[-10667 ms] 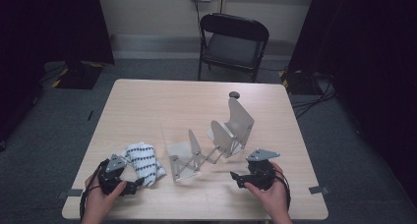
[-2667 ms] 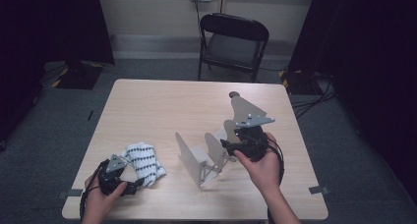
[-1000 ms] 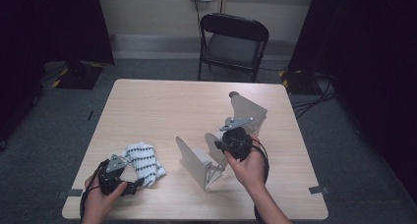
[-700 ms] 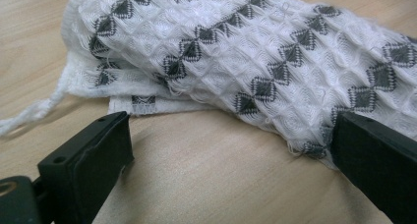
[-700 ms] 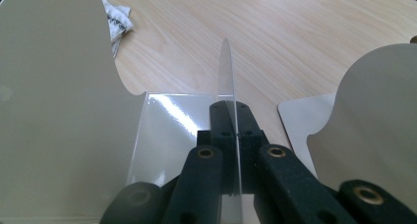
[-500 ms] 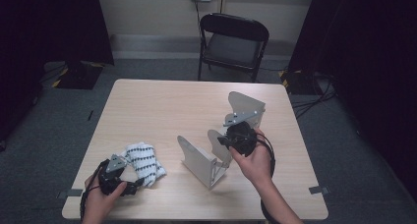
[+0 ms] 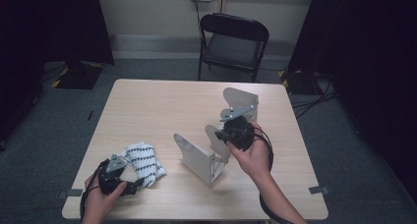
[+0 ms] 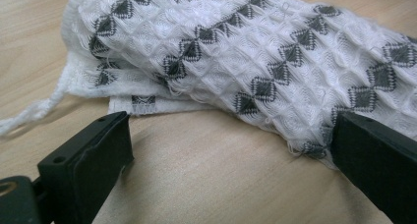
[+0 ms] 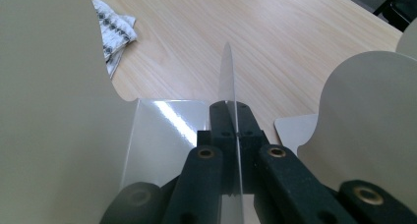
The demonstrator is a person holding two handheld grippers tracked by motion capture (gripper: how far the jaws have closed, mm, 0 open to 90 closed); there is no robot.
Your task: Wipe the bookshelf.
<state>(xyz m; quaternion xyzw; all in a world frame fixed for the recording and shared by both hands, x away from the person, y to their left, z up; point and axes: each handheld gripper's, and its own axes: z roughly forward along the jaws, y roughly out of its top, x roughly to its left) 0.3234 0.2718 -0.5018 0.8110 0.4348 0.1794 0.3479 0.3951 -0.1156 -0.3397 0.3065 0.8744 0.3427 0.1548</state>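
Three beige metal bookends stand on the wooden table: a front one, a middle one and a back one. My right gripper is shut on the middle bookend's thin upright plate, seen edge-on between the jaws. Other bookend plates rise on the left and right. My left gripper rests near the front left edge, open, with a white cloth with a grey diamond pattern lying just beyond its jaws.
A black folding chair stands behind the table's far edge. Bare wood lies at the far left and in the middle of the table. Dark curtains hang on both sides, and cables run on the floor at the right.
Since the earliest frame my right hand has left the front edge, taken hold of a bookend plate, and the bookends have shifted. Over the last second it barely moved. The left hand stayed put.
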